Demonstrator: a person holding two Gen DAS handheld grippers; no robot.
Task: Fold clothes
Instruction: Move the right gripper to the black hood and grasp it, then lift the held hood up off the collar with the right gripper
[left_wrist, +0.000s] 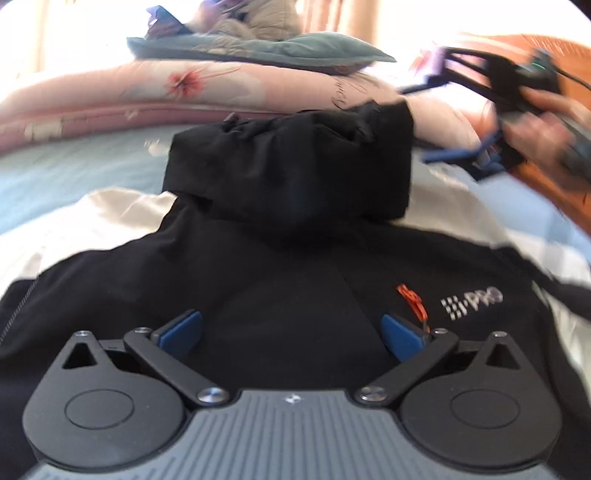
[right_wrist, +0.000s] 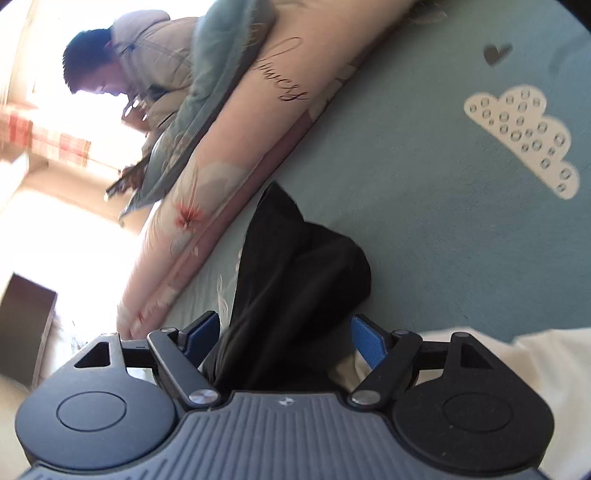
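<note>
A black jacket with white side panels, a white PRO logo and an orange zip pull lies spread on the bed, its black hood part folded back on top. My left gripper hovers over the jacket's chest, open, with nothing pinched between its blue pads. At the upper right of the left wrist view a hand holds my right gripper, blurred, its fingers spread and empty. In the right wrist view, the right gripper is open above a black fold of the jacket.
The bed has a light blue sheet with a white cloud print. A rolled pink floral quilt and a teal blanket lie along the far side. A person sits beyond them. An orange wooden headboard stands at right.
</note>
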